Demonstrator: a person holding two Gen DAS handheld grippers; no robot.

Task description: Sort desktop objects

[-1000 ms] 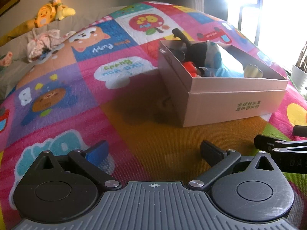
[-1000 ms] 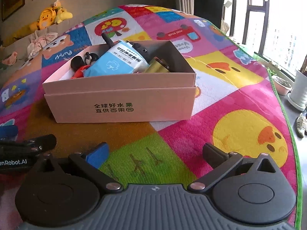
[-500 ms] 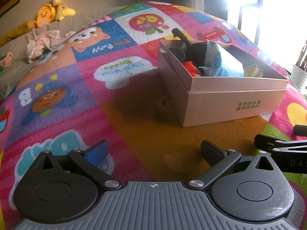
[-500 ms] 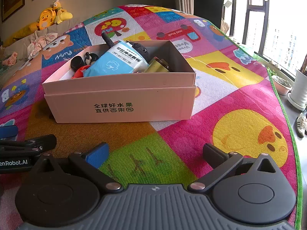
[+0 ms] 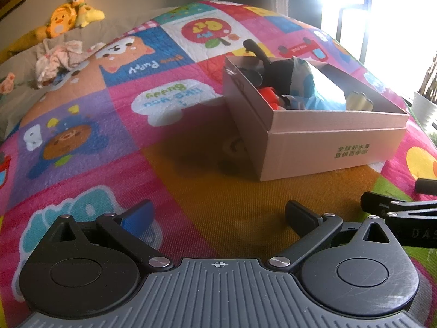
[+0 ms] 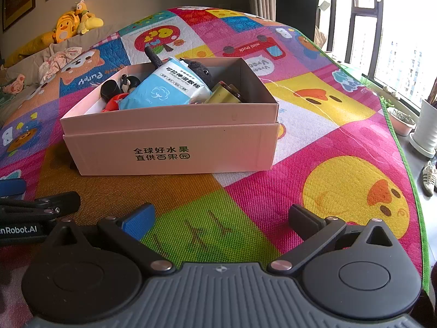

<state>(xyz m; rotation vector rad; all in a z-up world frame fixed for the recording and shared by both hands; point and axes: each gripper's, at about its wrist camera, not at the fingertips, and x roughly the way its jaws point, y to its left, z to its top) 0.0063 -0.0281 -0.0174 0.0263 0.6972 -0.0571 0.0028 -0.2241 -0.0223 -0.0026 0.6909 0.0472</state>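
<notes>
A pale pink cardboard box [image 6: 169, 147] with green print stands on the colourful play mat [image 6: 314, 125]; it also shows in the left wrist view [image 5: 327, 150]. Inside lie a blue wipes pack [image 6: 169, 87], a dark plush toy [image 6: 200, 69], a red-and-black figure [image 6: 120, 95], a black round lid [image 6: 110, 88] and an olive container [image 6: 224, 97]. My left gripper [image 5: 218, 216] is open and empty, low over the mat in front of the box. My right gripper [image 6: 221, 218] is open and empty, in front of the box's long side.
A sofa with yellow plush toys [image 6: 71, 26] and crumpled cloth [image 6: 58, 60] lies at the back left. A window, plant pots [image 6: 426, 125] and shoes [image 6: 428, 177] are past the mat's green right edge. Each gripper shows at the side of the other's view.
</notes>
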